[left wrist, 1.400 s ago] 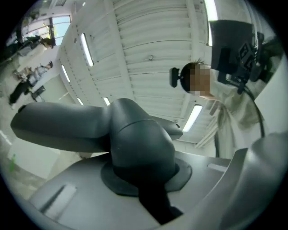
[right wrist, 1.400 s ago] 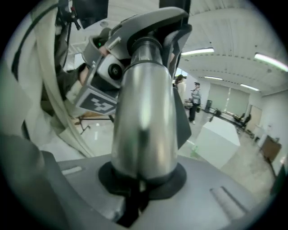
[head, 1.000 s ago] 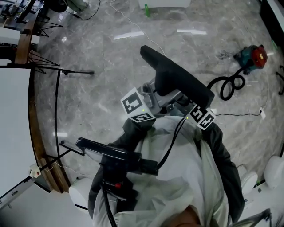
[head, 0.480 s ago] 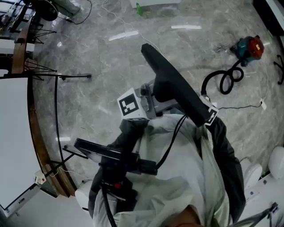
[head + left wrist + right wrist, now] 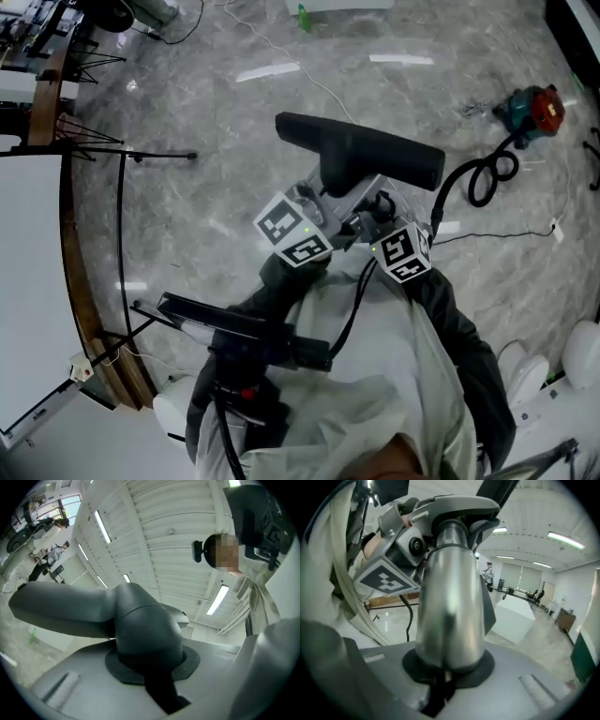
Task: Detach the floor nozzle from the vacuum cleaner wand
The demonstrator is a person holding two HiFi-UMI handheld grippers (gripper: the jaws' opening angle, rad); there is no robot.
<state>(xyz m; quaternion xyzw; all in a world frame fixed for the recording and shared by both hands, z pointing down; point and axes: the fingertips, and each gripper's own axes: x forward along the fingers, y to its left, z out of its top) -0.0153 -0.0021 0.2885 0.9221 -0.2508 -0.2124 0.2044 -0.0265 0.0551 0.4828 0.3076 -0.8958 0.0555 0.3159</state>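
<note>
1. While both claws hold the work up in front of the person's chest, well above the floor [image 5: 234, 187], the coming move turns on the joint that lies between them.
2. The left claw [image 5: 150, 665] is closed partway on the dark neck of the floor nozzle [image 5: 361, 155], its jaws pressing the neck from both sides. The right claw [image 5: 447, 667] is closed more narrowly on the shiny metal wand [image 5: 450, 602].
3. Beyond the claws, the nozzle's long head lies roughly left to right across the head view, its right end a little lower.
4. From the right jaws the wand runs straight up to a grey collar [image 5: 459, 506], where it meets the nozzle. The left claw's marker cube sits just beside that collar, so the two grips are close together.
5. The parting probably has to go along the wand's own line. The left hand is nearer the nozzle and is placed to draw it off while the right steadies the tube. Whether the collar has already let go, I cannot tell.
6. A red and green machine [image 5: 534, 111] with a coiled black hose [image 5: 480, 181] lies on the floor, well apart to the right. A thin stand [image 5: 122, 155] is off to the left.
7. Nothing blocks the pull in the air. Only the black cable [image 5: 361, 300] across the person's front hangs near.
</note>
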